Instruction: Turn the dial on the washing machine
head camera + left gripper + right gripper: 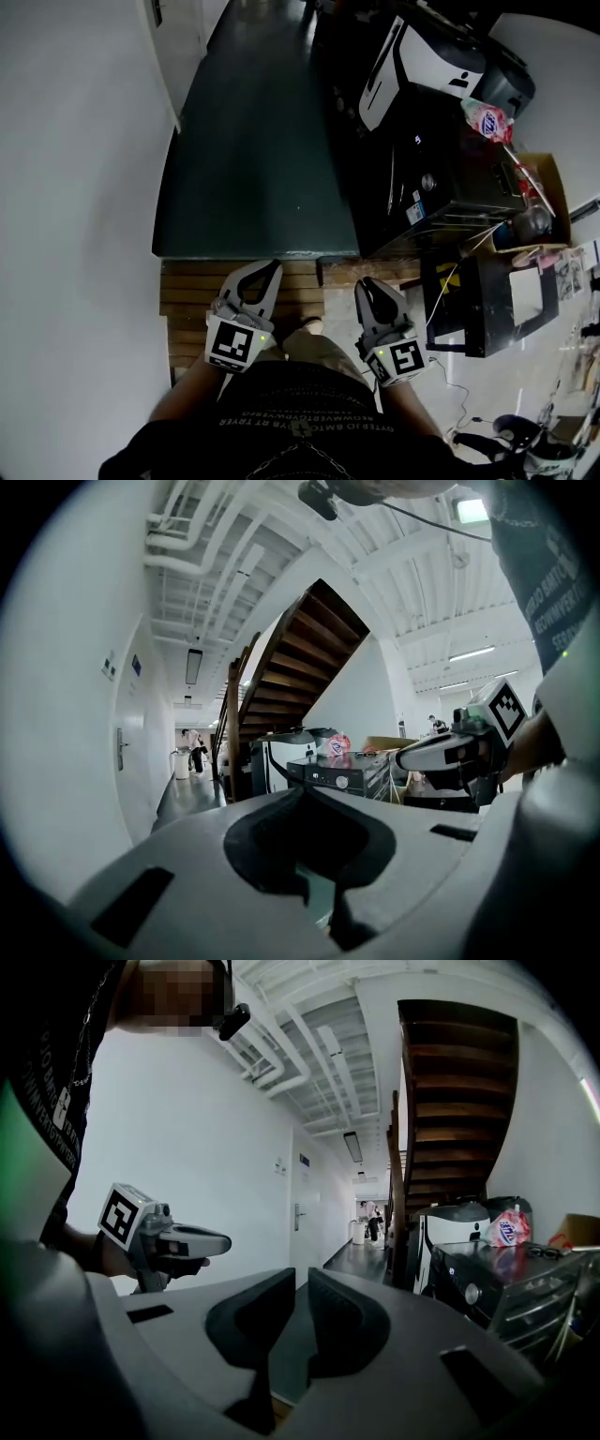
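Seemingly awaiting the reach, the closed left gripper (270, 272) and slightly parted right gripper (367, 287), both empty, hover well apart from the apparent dial (428, 181) at the washing machine's (450, 150) front edge.

Dark green floor (253, 141) runs down corridor btwn white wall (66, 187) & wooden staircase (300, 649). Slatted wood platform (192, 291) at near end. Cardboard box (548, 187) on right, printed plastic bag (487, 120) near it. White door (131, 771) w/ handle; ceiling pipes (202, 546) overhead.
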Tool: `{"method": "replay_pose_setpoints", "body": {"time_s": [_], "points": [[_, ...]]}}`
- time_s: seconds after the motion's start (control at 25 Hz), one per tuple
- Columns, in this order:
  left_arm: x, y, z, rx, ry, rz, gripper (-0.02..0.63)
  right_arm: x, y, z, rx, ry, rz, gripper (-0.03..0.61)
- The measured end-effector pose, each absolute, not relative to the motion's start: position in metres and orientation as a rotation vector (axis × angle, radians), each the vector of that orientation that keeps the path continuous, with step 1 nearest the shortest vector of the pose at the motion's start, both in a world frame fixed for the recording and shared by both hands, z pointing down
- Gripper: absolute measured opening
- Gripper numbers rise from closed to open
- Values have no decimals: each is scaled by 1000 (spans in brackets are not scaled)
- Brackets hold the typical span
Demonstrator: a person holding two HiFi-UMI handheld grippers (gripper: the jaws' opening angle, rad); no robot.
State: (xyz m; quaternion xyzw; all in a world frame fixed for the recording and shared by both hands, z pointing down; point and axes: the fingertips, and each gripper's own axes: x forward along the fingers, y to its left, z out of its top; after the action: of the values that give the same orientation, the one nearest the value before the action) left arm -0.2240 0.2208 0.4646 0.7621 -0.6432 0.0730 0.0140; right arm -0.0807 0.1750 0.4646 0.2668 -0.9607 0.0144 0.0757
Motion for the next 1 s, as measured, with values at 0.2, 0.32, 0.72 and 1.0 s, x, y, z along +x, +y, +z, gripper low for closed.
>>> {"method": "replay_pose_setpoints", "body": {"time_s": [0.2, 0.32, 0.72, 1.0], "points": [[-205, 183, 462, 2434, -1935, 249, 5, -58, 153, 462, 909, -2879, 53, 40], [-187, 157, 457, 2478, -1885, 230, 5, -40, 134, 462, 974, -2863, 61, 43], [-136, 80, 446, 2589, -1775, 277, 5, 13, 71, 466, 1136, -2833, 114, 44], [-110, 38, 442, 2613, -1751, 328, 5, 39, 23, 464, 1173, -2831, 106, 51]]}}
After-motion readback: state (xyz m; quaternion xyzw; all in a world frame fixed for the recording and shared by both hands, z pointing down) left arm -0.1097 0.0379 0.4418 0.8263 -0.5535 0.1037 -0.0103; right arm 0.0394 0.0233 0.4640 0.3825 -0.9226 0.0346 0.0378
